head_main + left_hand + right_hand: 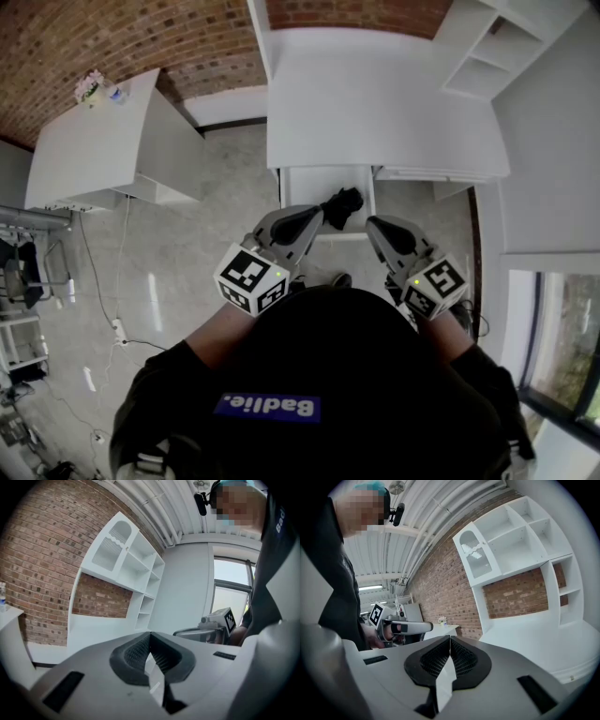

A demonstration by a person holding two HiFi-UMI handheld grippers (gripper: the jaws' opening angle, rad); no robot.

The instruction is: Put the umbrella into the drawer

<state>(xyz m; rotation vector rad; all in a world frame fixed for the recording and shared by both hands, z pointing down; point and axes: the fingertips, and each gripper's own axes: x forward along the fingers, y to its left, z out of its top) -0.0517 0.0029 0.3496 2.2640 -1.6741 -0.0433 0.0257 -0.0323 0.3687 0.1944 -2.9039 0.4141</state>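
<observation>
Black, compact folded umbrella [342, 206] is shown in the head view lying inside the open white drawer [305, 187] beneath the white desk [375, 103]. The left gripper [317, 216] and right gripper [373, 226] are held over the drawer's front edge, close beside the umbrella. In the left gripper view, the ribbed black pads [161, 656] are seen clenched together, with nothing between them. In the right gripper view, the jaws are likewise pressed closed and empty, before a white shelf unit [520, 541] on a red brick wall [440, 583].
</observation>
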